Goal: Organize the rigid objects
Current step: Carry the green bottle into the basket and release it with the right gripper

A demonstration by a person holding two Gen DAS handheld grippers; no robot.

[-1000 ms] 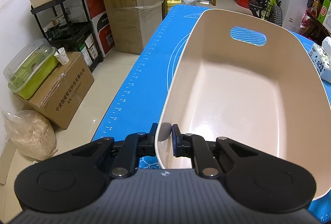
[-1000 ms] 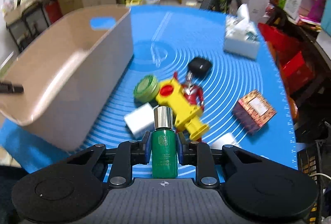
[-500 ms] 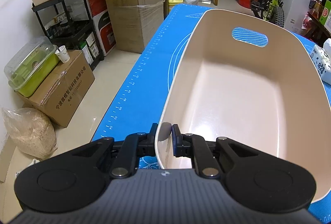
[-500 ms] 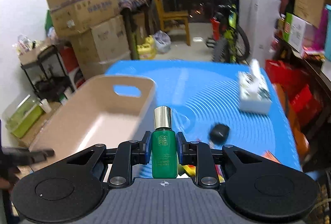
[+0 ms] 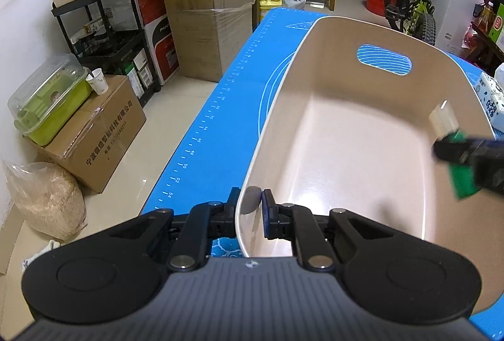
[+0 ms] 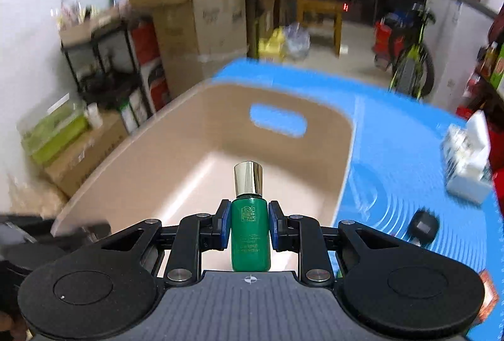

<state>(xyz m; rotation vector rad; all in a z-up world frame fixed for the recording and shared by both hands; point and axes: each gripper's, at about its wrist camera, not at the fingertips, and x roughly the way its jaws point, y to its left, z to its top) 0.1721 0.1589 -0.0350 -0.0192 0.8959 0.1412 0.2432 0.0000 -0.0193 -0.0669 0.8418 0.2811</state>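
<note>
Right gripper [image 6: 249, 229] clamps green bottle [image 6: 250, 240], blue pads against both sides of the body, bottle upright, gold cap [image 6: 248, 179] up. Bottle sits over near end of beige bin [image 6: 132, 177], which has a handle cutout in its far wall. Bin lies along left edge of blue table [image 6: 393, 136]. Tissue box [image 6: 467, 167] near right edge; black round item [image 6: 422, 226] on table just right of gripper, blurred. Left gripper [image 6: 78, 230] at bin's near left rim, blurred, grip unclear.
</note>
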